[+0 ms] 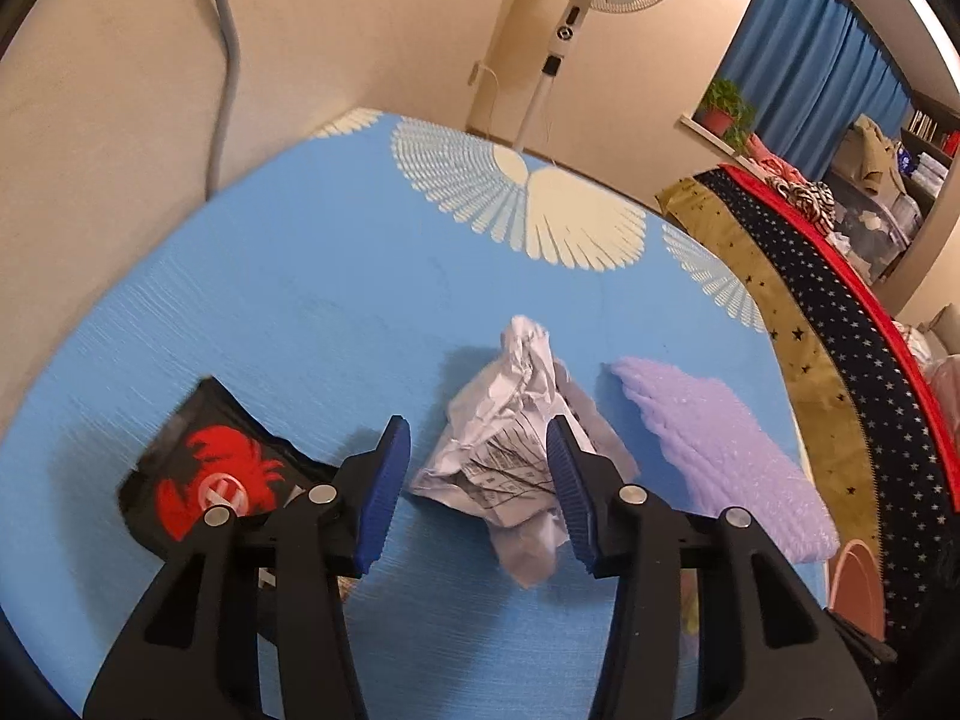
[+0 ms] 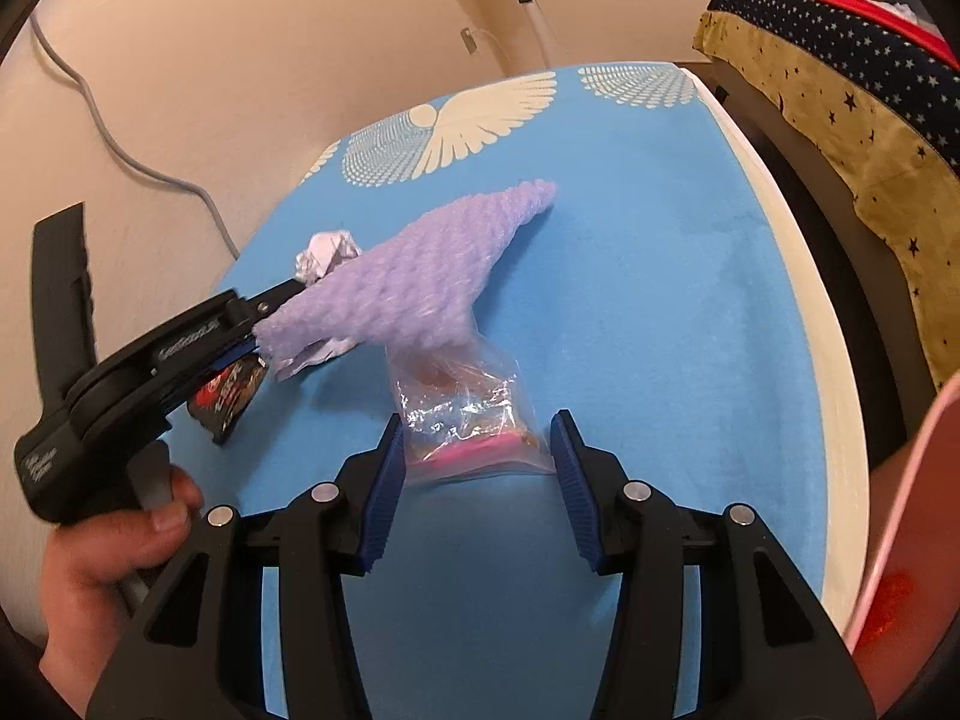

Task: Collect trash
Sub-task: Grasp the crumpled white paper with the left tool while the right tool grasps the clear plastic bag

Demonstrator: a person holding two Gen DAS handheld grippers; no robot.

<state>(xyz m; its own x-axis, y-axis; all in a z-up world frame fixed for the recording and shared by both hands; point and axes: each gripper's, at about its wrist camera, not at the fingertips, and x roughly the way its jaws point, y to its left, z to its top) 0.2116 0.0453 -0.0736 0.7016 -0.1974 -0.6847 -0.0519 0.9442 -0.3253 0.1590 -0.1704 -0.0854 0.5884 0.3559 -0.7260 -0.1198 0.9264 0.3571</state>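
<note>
The trash lies spread on the blue worktop with white wing patterns (image 1: 312, 276), and each claw has one piece straight in front of it. The left claw (image 1: 477, 495) is released: its blue pads stand apart on both sides of the crumpled white printed paper (image 1: 510, 450), which sits between them and a little ahead; whether the right pad already touches the paper I cannot tell. The long axis of this paper runs away from the claw, along the fingers, so I judge that closing the jaws across its narrow width would take it. The right claw (image 2: 474, 489) is also released, its pads not pressing on anything, and the near edge of the clear plastic zip bag with a pink strip (image 2: 468, 426) lies between the fingertips, flat on the worktop. Further out, the lilac bubble-textured foam sheet (image 2: 420, 276) lies between the two pieces, its long axis pointing diagonally to the far right corner in the right wrist view, with one end over the far part of the bag. The black wrapper with a red splash design (image 1: 204, 480) lies left of the left claw, so the left hand is nearer to it. The print on the paper and wrapper is too blurred to read.
</note>
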